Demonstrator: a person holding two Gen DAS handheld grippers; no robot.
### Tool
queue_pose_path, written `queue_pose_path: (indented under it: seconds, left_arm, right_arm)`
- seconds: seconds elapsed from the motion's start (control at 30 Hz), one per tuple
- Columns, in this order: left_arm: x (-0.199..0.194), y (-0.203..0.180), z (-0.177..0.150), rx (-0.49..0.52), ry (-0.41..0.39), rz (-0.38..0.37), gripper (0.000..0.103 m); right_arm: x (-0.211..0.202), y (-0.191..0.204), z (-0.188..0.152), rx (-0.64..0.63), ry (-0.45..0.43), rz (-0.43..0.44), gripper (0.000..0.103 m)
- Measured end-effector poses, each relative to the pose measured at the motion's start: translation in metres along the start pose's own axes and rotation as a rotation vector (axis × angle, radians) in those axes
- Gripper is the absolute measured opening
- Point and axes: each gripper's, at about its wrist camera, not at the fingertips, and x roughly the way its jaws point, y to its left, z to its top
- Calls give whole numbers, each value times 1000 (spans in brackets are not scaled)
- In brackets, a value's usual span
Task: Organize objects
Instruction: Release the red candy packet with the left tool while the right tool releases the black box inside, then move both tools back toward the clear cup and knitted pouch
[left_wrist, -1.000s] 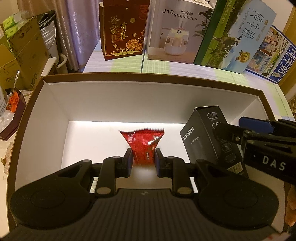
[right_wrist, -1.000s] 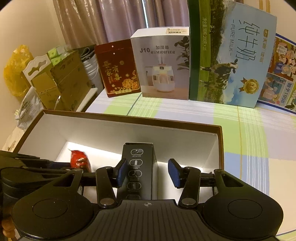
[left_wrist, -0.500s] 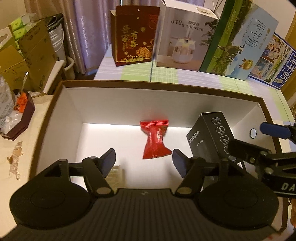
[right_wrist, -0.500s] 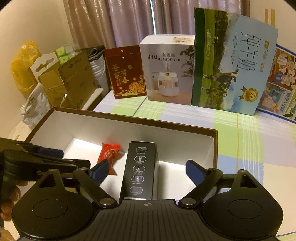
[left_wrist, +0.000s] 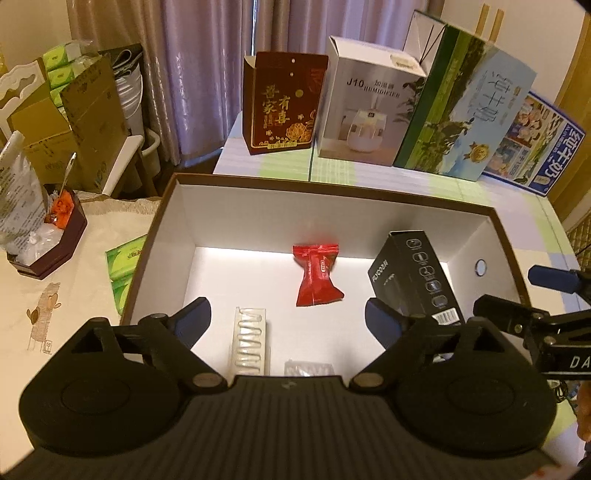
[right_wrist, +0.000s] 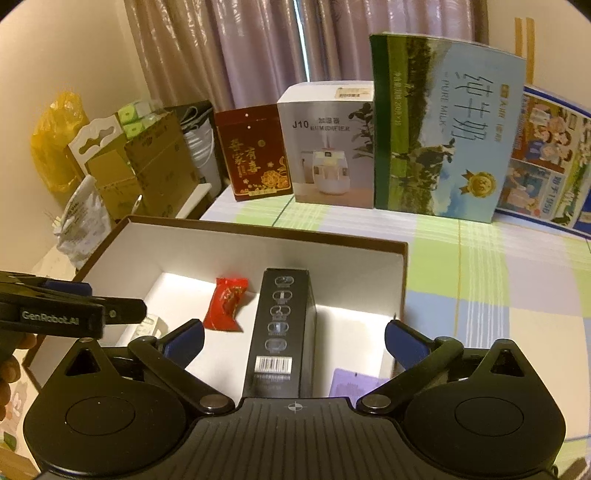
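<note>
Left gripper (left_wrist: 288, 321) and right gripper (right_wrist: 293, 338) angle downward, jaws opening wide, nothing gripped; the right sits at the left's 3 o'clock.

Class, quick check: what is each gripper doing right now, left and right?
Left gripper: jaws opening, holding nothing; the red snack packet lies free in the box.
Right gripper: jaws opening, pads clear of the black carton.

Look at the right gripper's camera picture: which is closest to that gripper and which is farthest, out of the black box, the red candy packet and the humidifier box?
1. The black box, standing in the big brown box between the right gripper's opening fingers, not gripped.
2. The red candy packet, lying left of it on the box floor.
3. The humidifier box, upright on the table by the curtain.
</note>
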Motion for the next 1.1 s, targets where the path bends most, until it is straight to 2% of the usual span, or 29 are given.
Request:
queue_pose_path:
  seconds: [0.2, 0.63, 1.1]
  left_arm:
    - [-24, -3, -17, -12, -14, -13, 93]
    - [-62, -15, -54, -20, -13, -26, 94]
    - [-81, -48, -95, 15, 39, -74, 93]
  right_arm:
    - [-24, 4, -15, 9, 4, 1, 101]
    - [-65, 10, -46, 40, 13, 3, 101]
    - [-99, 9, -80, 49, 29, -20, 101]
